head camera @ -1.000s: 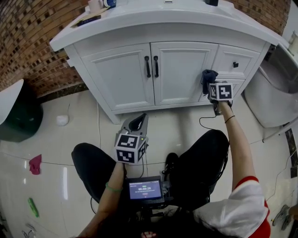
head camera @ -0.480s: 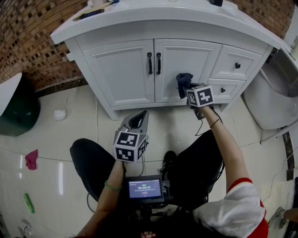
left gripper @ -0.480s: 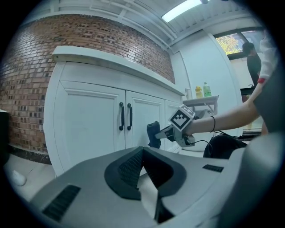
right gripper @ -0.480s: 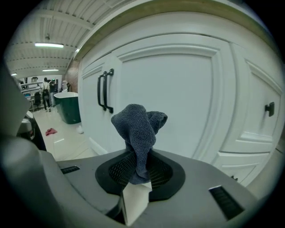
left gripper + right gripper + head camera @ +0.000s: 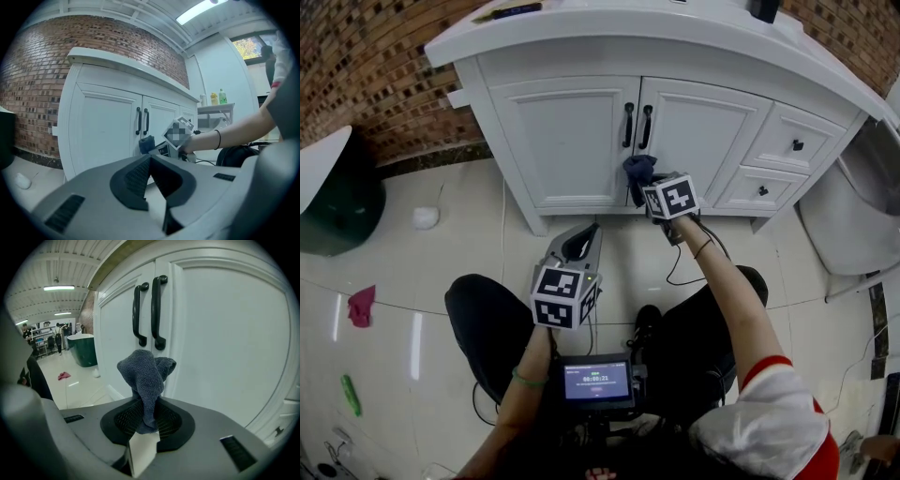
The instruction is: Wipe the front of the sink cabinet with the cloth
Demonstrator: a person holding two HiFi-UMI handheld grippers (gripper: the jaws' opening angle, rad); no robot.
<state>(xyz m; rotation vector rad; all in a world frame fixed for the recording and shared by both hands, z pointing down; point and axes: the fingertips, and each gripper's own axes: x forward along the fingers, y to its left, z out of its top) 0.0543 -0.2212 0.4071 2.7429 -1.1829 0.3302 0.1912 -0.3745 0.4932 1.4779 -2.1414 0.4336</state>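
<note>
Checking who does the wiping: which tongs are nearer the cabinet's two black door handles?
Right. The right tongs, shut on the cloth, sit just below the door handles at the cabinet front; the left tongs, shut and empty, hang back over the floor.

right gripper (image 5: pixel 147 420): jaws clamped on grey-blue cloth (image 5: pixel 146 376) | cloth: bunched, standing up from the jaws, just below two black handles (image 5: pixel 157 310) | white cabinet (image 5: pixel 225 333): doors fill the right | far left: dark green tub (image 5: pixel 83 348), pink rag (image 5: pixel 63 375) on pale floor (image 5: pixel 79 390)
</note>
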